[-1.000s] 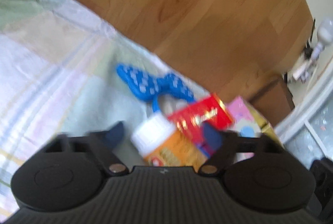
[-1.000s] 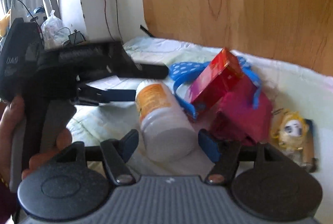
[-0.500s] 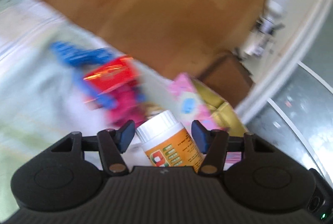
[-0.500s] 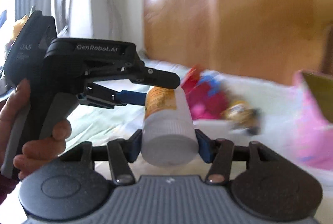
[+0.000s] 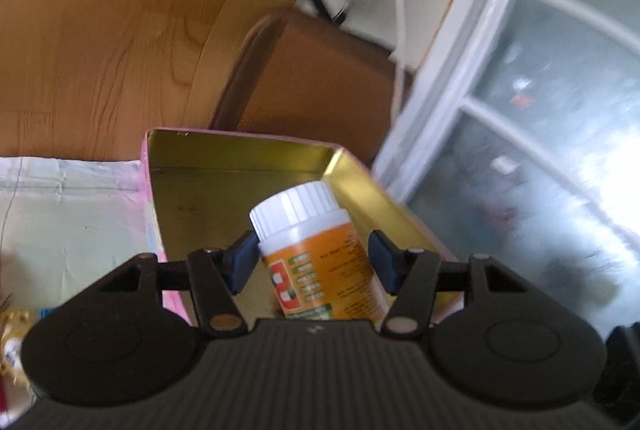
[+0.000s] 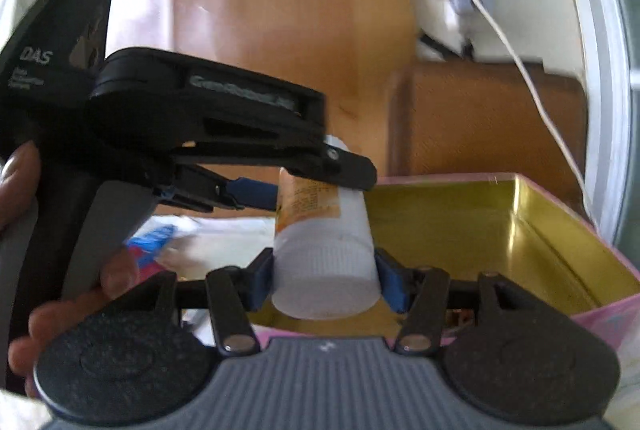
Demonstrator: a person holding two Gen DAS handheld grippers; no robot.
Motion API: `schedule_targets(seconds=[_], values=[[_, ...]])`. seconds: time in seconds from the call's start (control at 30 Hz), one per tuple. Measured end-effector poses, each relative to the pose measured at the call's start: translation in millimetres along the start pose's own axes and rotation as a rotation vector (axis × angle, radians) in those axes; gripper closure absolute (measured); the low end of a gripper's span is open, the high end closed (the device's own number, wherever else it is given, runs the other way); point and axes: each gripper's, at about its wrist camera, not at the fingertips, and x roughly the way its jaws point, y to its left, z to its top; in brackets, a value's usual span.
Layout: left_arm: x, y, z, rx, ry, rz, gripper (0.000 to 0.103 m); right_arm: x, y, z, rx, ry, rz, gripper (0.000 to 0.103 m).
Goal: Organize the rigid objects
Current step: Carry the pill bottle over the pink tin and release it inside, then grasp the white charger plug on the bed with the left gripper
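Wooden headboard behind, gold-lined tin (image 5: pixel 248 186), bottle (image 5: pixel 320 250) clamped between both grippers' fingers (image 6: pixel 262 278)

A bed sheet (image 5: pixel 72 214), pale green with white and pink bands, is covering the supporting surface and is lying slightly wrinkled. An open tin (image 5: pixel 200 190), pink outside and gold inside, is sitting directly on the sheet at its right end. A blue patterned item (image 6: pixel 154 240), blurred, is lying on the sheet left of the tin. A small yellow-and-white object (image 5: pixel 12 334) is lying at the sheet's left edge; its identity cannot be determined.
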Motion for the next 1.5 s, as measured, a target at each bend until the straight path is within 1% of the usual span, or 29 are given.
schedule_targets(seconds=[0.1, 0.13, 0.17, 0.23, 0.27, 0.33, 0.4, 0.47, 0.5, 0.6, 0.67, 0.7, 0.73, 0.8, 0.87, 0.9, 0.93, 1.0, 1.07, 1.1, 1.17, 1.2, 1.23, 1.27, 1.3, 1.37, 1.4, 1.43, 1.5], values=[[24.2, 5.6, 2.8, -0.012, 0.036, 0.057, 0.041, 28.6, -10.5, 0.1, 0.025, 0.051, -0.008, 0.05], [30.1, 8.5, 3.3, -0.015, 0.045, 0.074, 0.039, 36.4, -12.0, 0.7, 0.03, 0.062, -0.008, 0.05], [34.2, 10.5, 3.4, -0.017, 0.053, 0.091, 0.039, 44.3, -16.0, 2.0, 0.044, 0.066, -0.009, 0.049], [39.8, 13.5, 3.5, -0.009, 0.059, 0.131, 0.033, 51.0, -25.2, 2.0, 0.052, 0.053, -0.01, 0.043], [41.0, 14.4, 3.1, -0.001, 0.054, 0.143, 0.033, 53.8, -26.5, 1.4, 0.046, 0.052, -0.016, 0.041], [37.1, 14.0, 3.9, 0.015, 0.033, 0.158, 0.033, 58.0, -33.8, 1.9, 0.028, 0.039, -0.018, 0.041], [23.0, 12.7, 6.1, 0.016, -0.007, 0.163, 0.035, 54.2, -34.2, 0.9, 0.016, 0.015, -0.021, 0.041], [-7.0, 12.6, 11.0, 0.017, -0.061, 0.133, 0.035, 48.0, -37.4, 1.8, 0.019, -0.043, -0.01, 0.041], [-28.8, 13.0, 13.5, 0.027, -0.099, 0.124, 0.035, 42.5, -36.6, 2.4, 0.018, -0.068, -0.008, 0.041], [-111.0, 21.5, 13.2, 0.063, -0.22, 0.137, 0.033, 24.3, -39.2, 3.8, 0.038, -0.144, -0.002, 0.043], [-162.4, 34.2, 4.2, 0.075, -0.271, 0.206, 0.033, 10.8, -39.8, 5.5, 0.081, -0.188, 0.037, 0.046], [-184.5, 42.8, -3.8, 0.07, -0.283, 0.253, 0.033, 2.3, -37.7, 3.4, 0.097, -0.198, 0.055, 0.047], [-203.2, 52.2, -14.3, 0.056, -0.285, 0.296, 0.033, -2.1, -33.8, 5.6, 0.111, -0.199, 0.092, 0.049], [-231.2, 75.9, -40.2, -0.009, -0.271, 0.355, 0.033, -7.6, -22.1, 3.9, 0.113, -0.17, 0.202, 0.049], [-245.5, 98.6, -67.4, -0.088, -0.234, 0.387, 0.033, -8.0, 2.1, 0.5, 0.083, -0.083, 0.353, 0.049], [-248.4, 108.7, -80.6, -0.13, -0.216, 0.4, 0.033, -6.3, 14.3, -2.3, 0.063, -0.039, 0.394, 0.049], [-250.3, 118.2, -93.1, -0.175, -0.201, 0.405, 0.033, -1.7, 32.2, -6.0, 0.026, 0.017, 0.416, 0.049], [-250.3, 133.3, -112.1, -0.263, -0.188, 0.395, 0.033, 7.8, 63.3, -13.8, -0.064, 0.098, 0.409, 0.048], [-245.5, 146.1, -124.7, -0.337, -0.165, 0.389, 0.033, 18.9, 94.3, -22.1, -0.16, 0.174, 0.409, 0.044], [-242.6, 149.8, -127.7, -0.352, -0.147, 0.387, 0.035, 23.5, 105.9, -24.9, -0.186, 0.203, 0.404, 0.042], [-238.2, 151.1, -131.5, -0.35, -0.125, 0.395, 0.035, 40.8, 125.6, -26.7, -0.211, 0.268, 0.374, 0.03], [-237.4, 149.2, -131.7, -0.346, -0.118, 0.394, 0.035, 47.2, 132.8, -28.9, -0.218, 0.294, 0.36, 0.029], [-237.3, 149.0, -132.3, -0.346, -0.117, 0.384, 0.035, 56.1, 138.3, -30.1, -0.224, 0.315, 0.337, 0.035], [-237.8, 148.4, -132.3, -0.347, -0.119, 0.367, 0.035, 59.9, 142.9, -34.6, -0.234, 0.329, 0.321, 0.047], [-241.6, 147.7, -135.5, -0.345, -0.122, 0.353, 0.035, 60.9, 143.3, -35.5, -0.234, 0.335, 0.314, 0.046], [-241.1, 143.5, -134.8, -0.323, -0.123, 0.322, 0.035, 57.3, 133.8, -30.5, -0.213, 0.354, 0.375, 0.047], [-241.3, 142.2, -135.4, -0.309, -0.12, 0.303, 0.033, 48.9, 129.0, -30.0, -0.218, 0.358, 0.403, 0.047], [-240.5, 140.1, -135.8, -0.293, -0.11, 0.278, 0.033, 38.5, 123.2, -31.1, -0.239, 0.353, 0.424, 0.047], [-232.3, 132.9, -136.4, -0.263, -0.085, 0.223, 0.033, 22.7, 104.7, -32.5, -0.294, 0.368, 0.5, 0.047]])
